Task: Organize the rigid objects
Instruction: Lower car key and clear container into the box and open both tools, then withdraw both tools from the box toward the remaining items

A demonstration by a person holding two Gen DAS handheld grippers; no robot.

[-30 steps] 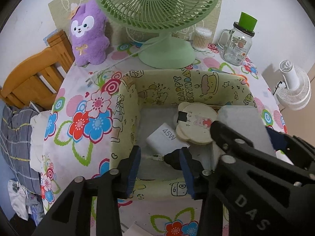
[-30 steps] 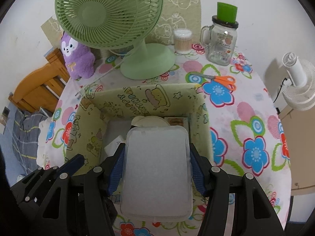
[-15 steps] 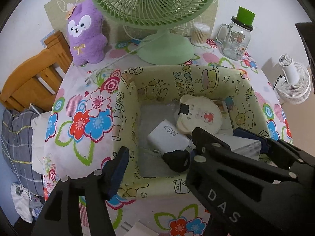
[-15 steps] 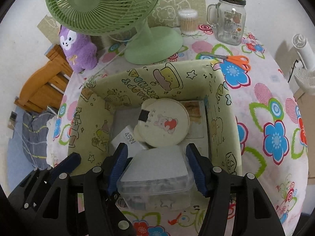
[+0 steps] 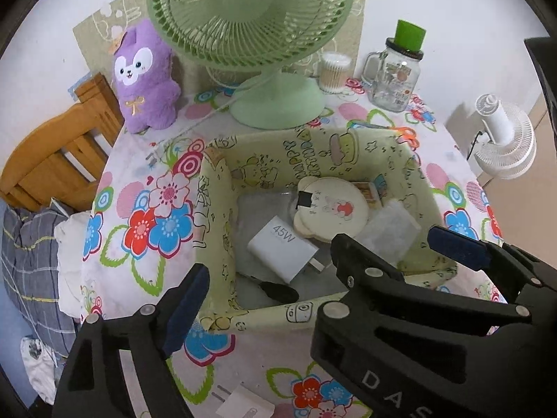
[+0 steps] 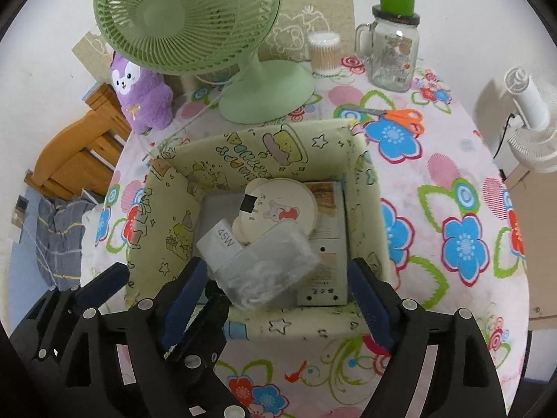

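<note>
Already the clear plastic case (image 6: 268, 261) lies tilted in the fabric bin (image 6: 362, 188) on the white charger (image 6: 219, 244); both grippers, left (image 5: 264, 278) and right (image 6: 278, 289), just opened, hold nothing. Scissors (image 6: 400, 116) remain on the table (image 6: 452, 174)

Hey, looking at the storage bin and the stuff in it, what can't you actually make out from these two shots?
- Clear plastic case, right wrist view: contents blurred behind frosted plastic.
- Flat printed box, right wrist view: partly covered by the round bear-eared lid; print too small to read.
- Small black object, left wrist view: too dark to identify.
- White plug, left wrist view: cut off by the bottom edge.
</note>
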